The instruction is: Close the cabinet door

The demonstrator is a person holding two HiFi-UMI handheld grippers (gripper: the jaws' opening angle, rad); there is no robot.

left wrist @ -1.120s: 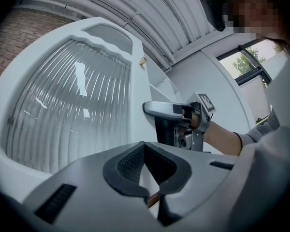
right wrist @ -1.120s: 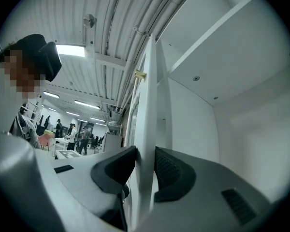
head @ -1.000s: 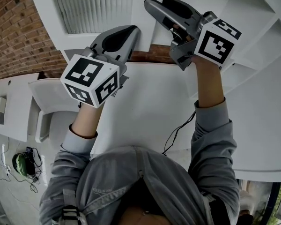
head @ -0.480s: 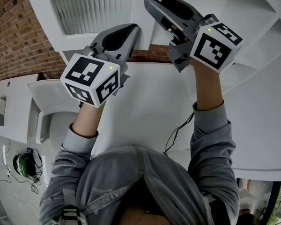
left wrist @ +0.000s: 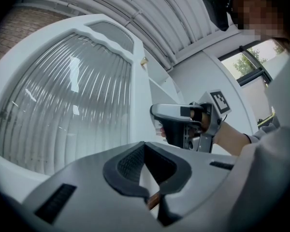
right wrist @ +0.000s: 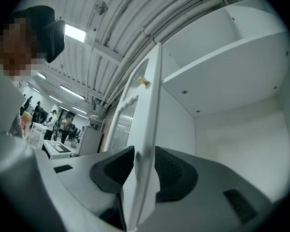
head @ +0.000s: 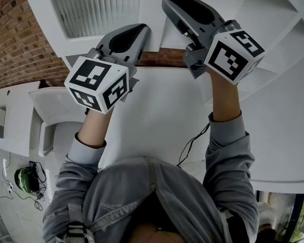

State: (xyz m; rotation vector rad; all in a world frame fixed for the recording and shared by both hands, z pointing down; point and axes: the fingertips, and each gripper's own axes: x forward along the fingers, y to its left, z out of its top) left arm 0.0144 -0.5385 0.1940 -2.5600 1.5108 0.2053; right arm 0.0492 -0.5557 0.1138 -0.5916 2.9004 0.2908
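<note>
The white cabinet door with a ribbed glass panel (head: 99, 6) stands open at 11 o'clock in the head view, at an angle to the white open cabinet (right wrist: 232, 47), whose shelves fill 2 o'clock. In the right gripper view the door shows edge-on at 12 o'clock, with a small brass-coloured knob (right wrist: 143, 81) high on it.

The right gripper (right wrist: 144, 151) straddles that edge. Its jaws stand wide and have just been opening, with the pads just beside the door's two faces. The left gripper (left wrist: 144, 146) has its tips together on nothing, near the door's frame on the glass side.

Below both grippers lies a white flat counter (head: 157, 115). A red brick wall (head: 15, 39) runs at 9 o'clock in the head view. Overhead, a pale ribbed ceiling (right wrist: 116, 13) carries strip lights (right wrist: 75, 33). Distant people (right wrist: 53, 122) stand at 9 o'clock in the right gripper view.
</note>
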